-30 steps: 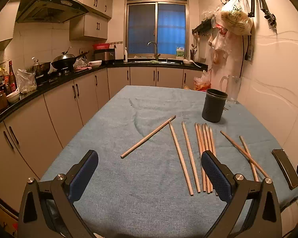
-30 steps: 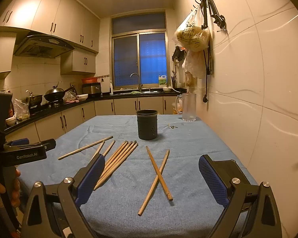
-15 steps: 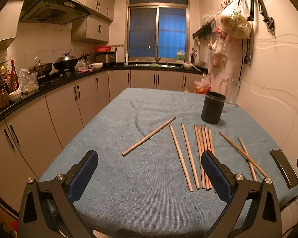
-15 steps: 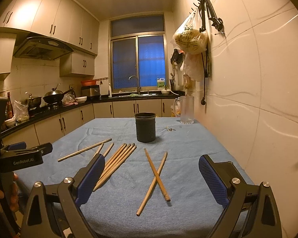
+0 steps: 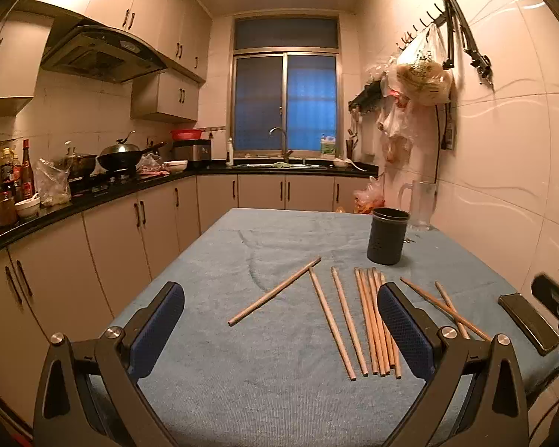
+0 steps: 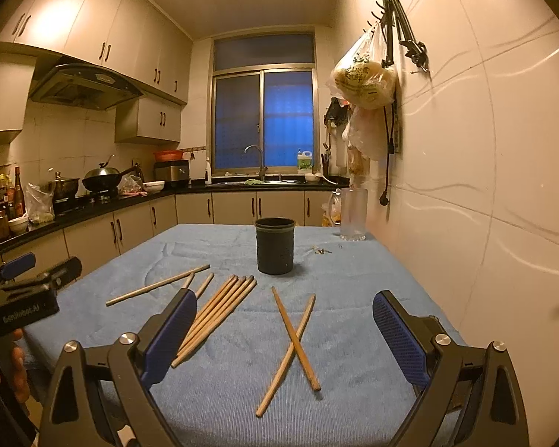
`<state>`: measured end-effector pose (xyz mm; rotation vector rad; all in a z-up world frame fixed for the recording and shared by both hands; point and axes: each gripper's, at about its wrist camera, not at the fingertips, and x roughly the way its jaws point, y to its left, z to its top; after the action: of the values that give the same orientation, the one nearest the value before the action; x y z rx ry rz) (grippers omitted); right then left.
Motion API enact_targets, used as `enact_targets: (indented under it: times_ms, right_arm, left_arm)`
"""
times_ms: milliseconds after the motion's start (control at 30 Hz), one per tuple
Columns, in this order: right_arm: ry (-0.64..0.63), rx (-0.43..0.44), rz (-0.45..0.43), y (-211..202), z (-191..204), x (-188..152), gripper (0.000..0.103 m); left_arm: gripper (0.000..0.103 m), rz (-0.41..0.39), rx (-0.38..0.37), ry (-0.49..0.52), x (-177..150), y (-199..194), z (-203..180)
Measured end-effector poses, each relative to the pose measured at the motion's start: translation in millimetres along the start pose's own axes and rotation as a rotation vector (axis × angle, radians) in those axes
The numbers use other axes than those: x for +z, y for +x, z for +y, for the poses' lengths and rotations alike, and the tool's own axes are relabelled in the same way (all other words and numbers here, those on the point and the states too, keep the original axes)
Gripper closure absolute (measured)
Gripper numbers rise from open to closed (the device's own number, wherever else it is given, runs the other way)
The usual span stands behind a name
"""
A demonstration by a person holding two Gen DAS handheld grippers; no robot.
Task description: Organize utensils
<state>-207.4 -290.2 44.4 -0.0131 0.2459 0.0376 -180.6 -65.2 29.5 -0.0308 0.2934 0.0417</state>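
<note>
Left tool (image 5: pixel 281 329), black with blue-padded fingers: held spread wide above the near edge of the blue-cloth-covered surface (image 5: pixel 264 238), nothing gripped. Right tool (image 6: pixel 285 335), same make: likewise spread, nothing gripped. Long wooden chopsticks (image 5: pixel 374 320): laid loose on the cloth, several bunched side by side, two crossed (image 6: pixel 294 339). Dark cylindrical utensil holder (image 6: pixel 275 250): stood upright just beyond them.

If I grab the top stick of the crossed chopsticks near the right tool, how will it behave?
The crossed chopsticks look like thin, straight wood: likely stiff and light. Lifting the top one may nudge the lower. On the blue tablecloth, rolling seems unlikely. Right tool is open.
</note>
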Motion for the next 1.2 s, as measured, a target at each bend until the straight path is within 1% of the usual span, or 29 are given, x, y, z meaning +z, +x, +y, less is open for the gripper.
enact_targets:
  times_ms: [167,267,400,667,967,1067,1133,1200]
  right_arm:
    - [-0.039,-0.032,-0.055,6,4,11,0.006]
    - [-0.056,-0.037,-0.069,11,6,15,0.006]
    - [-0.051,-0.036,-0.067,18,7,18,0.006]
    - [-0.044,-0.039,-0.020,34,6,14,0.006]
    - [-0.042,-0.044,0.039,57,3,11,0.006]
    - [-0.043,-0.051,0.044,63,1,12,0.006]
    - [-0.044,-0.050,0.056,69,-2,13,0.006]
    - [-0.040,-0.048,0.086,78,-8,14,0.006]
  left_arm:
    - [0.000,0.011,0.003,0.016,0,10,-1]
    - [0.000,0.014,0.006,0.013,2,15,1]
    - [0.000,0.018,0.008,0.017,3,23,0]
    - [0.000,0.040,-0.007,0.024,1,36,-4]
    - [0.000,0.049,-0.015,0.035,6,51,-6]
    - [0.000,0.053,-0.015,0.041,8,56,-7]
    - [0.000,0.062,-0.018,0.049,10,61,-7]
    - [0.000,0.082,-0.036,0.063,15,69,-6]
